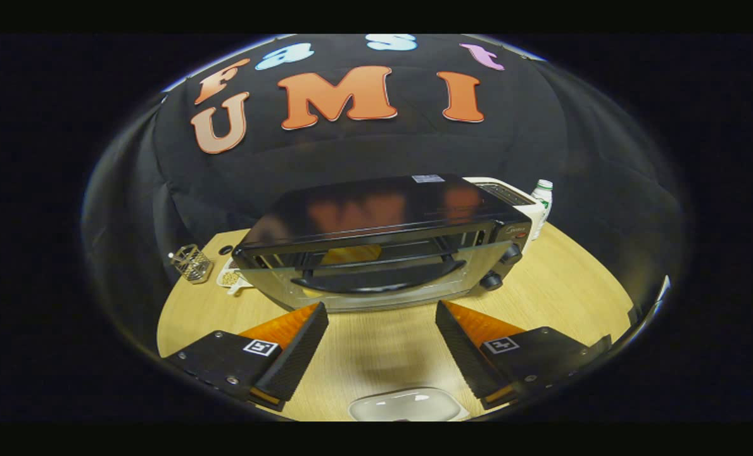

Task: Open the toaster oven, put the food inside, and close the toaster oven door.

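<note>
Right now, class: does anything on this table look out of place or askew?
The toaster oven door hangs partly open, tilted outward, with something yellow inside. The gripper is open, just short of it. Nothing looks spilled or damaged.

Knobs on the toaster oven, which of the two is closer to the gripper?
The lower knob, near the oven's bottom corner, sits closer to the open gripper than the upper knob.

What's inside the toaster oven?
Through the toaster oven glass door, a wire rack and something yellow-orange show. The door handle and glare cover the rest. The open claw hovers before it, holding nothing.
</note>
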